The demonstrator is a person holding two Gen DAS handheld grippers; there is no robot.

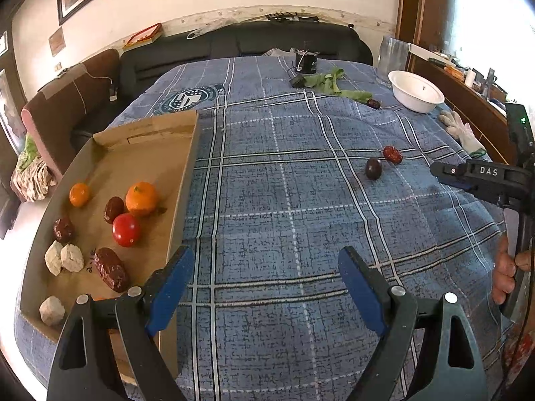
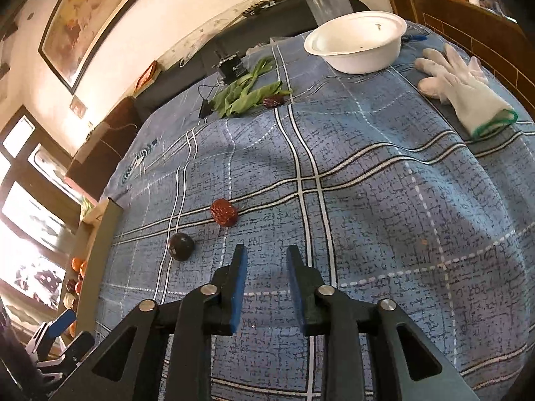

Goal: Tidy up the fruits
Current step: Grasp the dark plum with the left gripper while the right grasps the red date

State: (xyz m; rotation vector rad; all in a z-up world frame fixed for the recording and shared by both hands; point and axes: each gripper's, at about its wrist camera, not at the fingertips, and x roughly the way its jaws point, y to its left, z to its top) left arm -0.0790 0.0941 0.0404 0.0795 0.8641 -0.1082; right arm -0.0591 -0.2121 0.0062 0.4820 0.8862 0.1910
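Note:
A cardboard tray (image 1: 187,167) on the left holds two oranges (image 1: 141,198), a red tomato (image 1: 126,230), several red dates (image 1: 111,269) and pale lumps (image 1: 72,258). A dark plum (image 1: 373,168) and a red date (image 1: 392,154) lie loose on the blue plaid cloth; both also show in the right wrist view, the plum (image 2: 181,246) and the date (image 2: 224,212). Another date (image 2: 273,101) lies by green leaves (image 2: 245,95). My left gripper (image 1: 265,262) is open and empty beside the tray's right wall. My right gripper (image 2: 266,254) is open and empty, just right of the plum.
A white bowl (image 2: 357,41) stands at the far right, with a white glove (image 2: 464,82) beside it. A black cylinder (image 1: 306,62) and a small black object (image 1: 297,81) sit at the back. A dark sofa runs behind the table.

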